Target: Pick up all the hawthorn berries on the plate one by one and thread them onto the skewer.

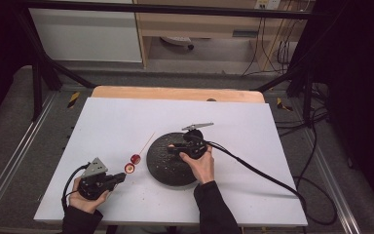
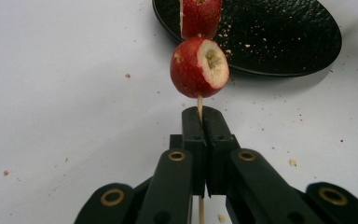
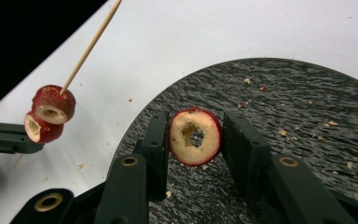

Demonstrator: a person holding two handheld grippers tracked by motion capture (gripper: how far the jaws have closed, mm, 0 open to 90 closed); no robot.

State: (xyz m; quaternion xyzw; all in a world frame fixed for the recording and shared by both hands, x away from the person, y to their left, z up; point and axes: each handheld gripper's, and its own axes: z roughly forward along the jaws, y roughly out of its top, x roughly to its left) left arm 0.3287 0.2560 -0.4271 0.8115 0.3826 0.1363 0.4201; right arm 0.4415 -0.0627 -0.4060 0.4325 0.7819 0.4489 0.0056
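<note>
My left gripper [image 2: 204, 116] is shut on the lower end of a thin wooden skewer [image 2: 199, 103]. Two cored red fruit pieces are threaded on it, the nearer one [image 2: 199, 67] just past the jaws and a second [image 2: 200, 17] beyond. In the high view this gripper [image 1: 121, 176] is at the front left of the table, and the skewer [image 1: 146, 142] slants toward the back right. My right gripper [image 3: 196, 127] is shut on a cored red fruit slice [image 3: 195, 136] just above the black plate [image 3: 284, 93]. From above, the right gripper [image 1: 174, 149] hangs over the plate [image 1: 165, 168].
The white tabletop [image 1: 126, 117] carries scattered crumbs around the plate. A wooden board edge [image 1: 175, 92] runs along the back. Each gripper trails a black cable; the right one's cable [image 1: 258, 170] crosses the table to the right edge. A dark metal frame [image 1: 39, 73] surrounds the table.
</note>
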